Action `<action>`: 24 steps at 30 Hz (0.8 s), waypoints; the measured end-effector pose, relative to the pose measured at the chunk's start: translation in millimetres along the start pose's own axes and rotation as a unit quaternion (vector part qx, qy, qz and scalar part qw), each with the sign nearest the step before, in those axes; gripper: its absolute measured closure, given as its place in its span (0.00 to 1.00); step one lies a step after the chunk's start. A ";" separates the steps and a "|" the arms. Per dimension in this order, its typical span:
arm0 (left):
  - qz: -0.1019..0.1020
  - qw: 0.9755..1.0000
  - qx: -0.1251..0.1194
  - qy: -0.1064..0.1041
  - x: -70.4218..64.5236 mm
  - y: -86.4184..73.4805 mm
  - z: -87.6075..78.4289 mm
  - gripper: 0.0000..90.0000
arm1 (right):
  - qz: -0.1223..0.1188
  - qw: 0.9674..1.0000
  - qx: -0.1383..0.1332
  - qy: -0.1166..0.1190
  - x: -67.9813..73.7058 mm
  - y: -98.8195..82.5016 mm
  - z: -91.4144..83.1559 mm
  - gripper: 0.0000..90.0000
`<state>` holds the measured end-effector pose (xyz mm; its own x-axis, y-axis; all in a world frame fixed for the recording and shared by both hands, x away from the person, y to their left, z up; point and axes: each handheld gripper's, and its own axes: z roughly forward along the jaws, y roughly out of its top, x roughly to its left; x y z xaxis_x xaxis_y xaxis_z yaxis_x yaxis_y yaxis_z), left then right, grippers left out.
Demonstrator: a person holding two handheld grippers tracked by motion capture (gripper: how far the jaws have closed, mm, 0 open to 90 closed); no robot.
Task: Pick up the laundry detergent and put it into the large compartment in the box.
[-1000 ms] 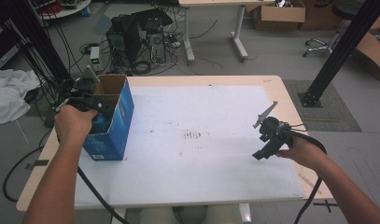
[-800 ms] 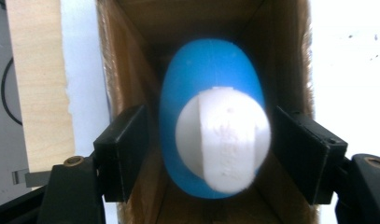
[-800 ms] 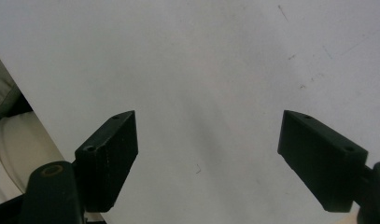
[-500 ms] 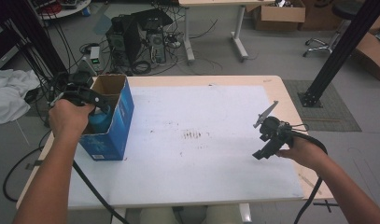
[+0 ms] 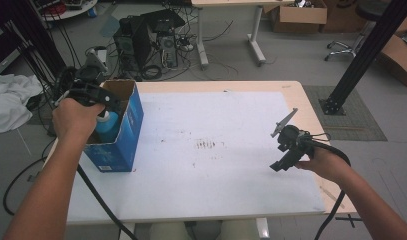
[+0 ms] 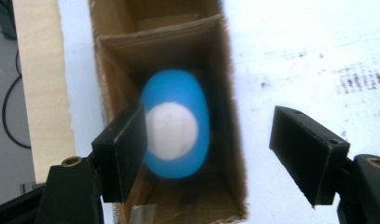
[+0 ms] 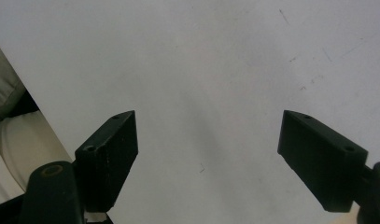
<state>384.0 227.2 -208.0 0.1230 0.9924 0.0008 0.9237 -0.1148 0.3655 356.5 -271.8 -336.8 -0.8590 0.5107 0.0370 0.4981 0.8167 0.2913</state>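
Early stage: blue bottle [image 6: 176, 130] with white cap sits inside the open blue box [image 5: 127, 131] near the surface's left edge, not gripped. Left gripper [image 6: 208, 149] hovers above it, jaws apart. Right gripper [image 5: 285, 150] idles near the right edge, jaws apart. Count: one bottle, one box.

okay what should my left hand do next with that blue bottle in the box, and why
Probably lower the left hand-held gripper straight down into the box: its jaws stand open above the blue bottle, whose white cap faces up, and they hold nothing.
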 end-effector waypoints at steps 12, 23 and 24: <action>0.061 0.998 -0.017 -0.022 -36.0 7.6 -10.1 0.31 | -0.001 1.000 0.001 0.002 1.7 1.5 0.2 0.22; 0.124 0.991 -0.010 -0.041 -64.2 11.6 -7.3 0.26 | 0.000 1.000 0.001 0.003 2.7 2.8 -1.1 0.22; 0.126 0.991 -0.011 -0.043 -65.5 11.6 -7.3 0.25 | 0.000 1.000 0.000 0.002 2.6 2.6 -1.1 0.22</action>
<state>383.9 161.2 -197.0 0.3794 0.9251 0.0161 0.8520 -0.3561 0.3838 355.5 -268.7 -334.9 -0.8598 0.5090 0.0416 0.4977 0.8168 0.2917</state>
